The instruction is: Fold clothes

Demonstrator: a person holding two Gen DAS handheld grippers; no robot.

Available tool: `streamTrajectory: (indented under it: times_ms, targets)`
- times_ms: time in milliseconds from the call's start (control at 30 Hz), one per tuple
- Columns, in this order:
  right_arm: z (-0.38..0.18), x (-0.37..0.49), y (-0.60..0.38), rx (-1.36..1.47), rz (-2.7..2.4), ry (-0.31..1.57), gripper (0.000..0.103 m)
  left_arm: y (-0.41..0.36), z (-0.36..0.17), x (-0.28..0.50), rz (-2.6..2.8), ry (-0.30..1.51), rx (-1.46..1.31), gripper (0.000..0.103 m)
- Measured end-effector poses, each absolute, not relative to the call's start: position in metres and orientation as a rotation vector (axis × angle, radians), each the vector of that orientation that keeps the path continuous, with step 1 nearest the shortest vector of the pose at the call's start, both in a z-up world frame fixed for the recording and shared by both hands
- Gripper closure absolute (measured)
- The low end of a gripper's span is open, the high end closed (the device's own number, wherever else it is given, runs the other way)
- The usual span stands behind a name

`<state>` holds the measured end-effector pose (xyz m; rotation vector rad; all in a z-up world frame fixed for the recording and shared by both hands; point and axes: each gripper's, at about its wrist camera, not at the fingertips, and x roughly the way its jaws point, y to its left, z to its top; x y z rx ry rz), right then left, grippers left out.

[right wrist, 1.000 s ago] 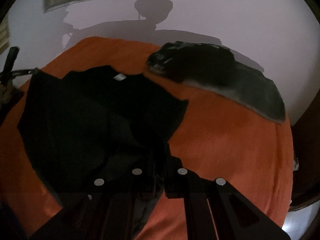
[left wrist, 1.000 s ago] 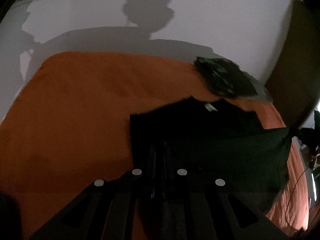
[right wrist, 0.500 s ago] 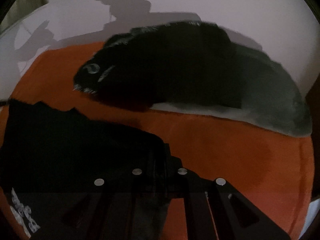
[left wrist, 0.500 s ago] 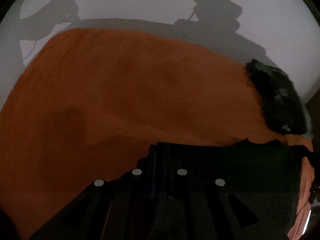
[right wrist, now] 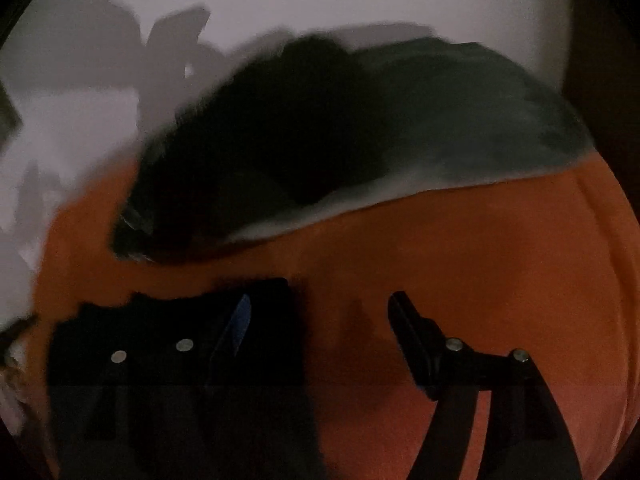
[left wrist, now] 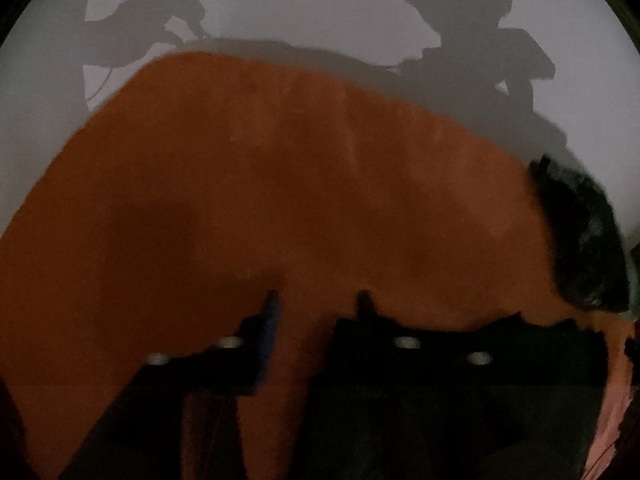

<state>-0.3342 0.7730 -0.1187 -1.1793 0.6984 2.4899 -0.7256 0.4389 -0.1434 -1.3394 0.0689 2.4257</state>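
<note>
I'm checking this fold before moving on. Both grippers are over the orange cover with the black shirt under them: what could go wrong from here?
1. The left gripper and right gripper have just been opening their jaws; the black shirt may be snagged on a finger and lift as they withdraw.
2. The dark clothes pile lies near, so the fold may be nudged into it.

Orange bed [left wrist: 280,200] bears a black garment [left wrist: 500,344] and dark pile [right wrist: 320,128].

You see a plain black garment [right wrist: 168,344] on the plain orange bed cover [left wrist: 280,200], a dark black-grey heap of clothes [right wrist: 360,128] and a pale grey-white wall [left wrist: 320,0].
</note>
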Motion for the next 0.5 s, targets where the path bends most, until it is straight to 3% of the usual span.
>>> streamTrajectory:
  times_ms: [100,300,500]
  targets:
    - [-0.104,-0.277,0.767,-1.16,2.528,0.804,0.032,0.42,-0.135,-0.69,2.382,0.097,-1.352,0.049]
    - [-0.133,-0.162,0.699,-1.176,2.616,0.768,0.032,0.365,-0.174,-0.562,2.155,0.098,-1.408,0.045]
    - [-0.19,-0.1,0.682,-1.332,2.465,0.919,0.038,0.288,-0.231,-0.501,2.106,-0.104,-1.583,0.046]
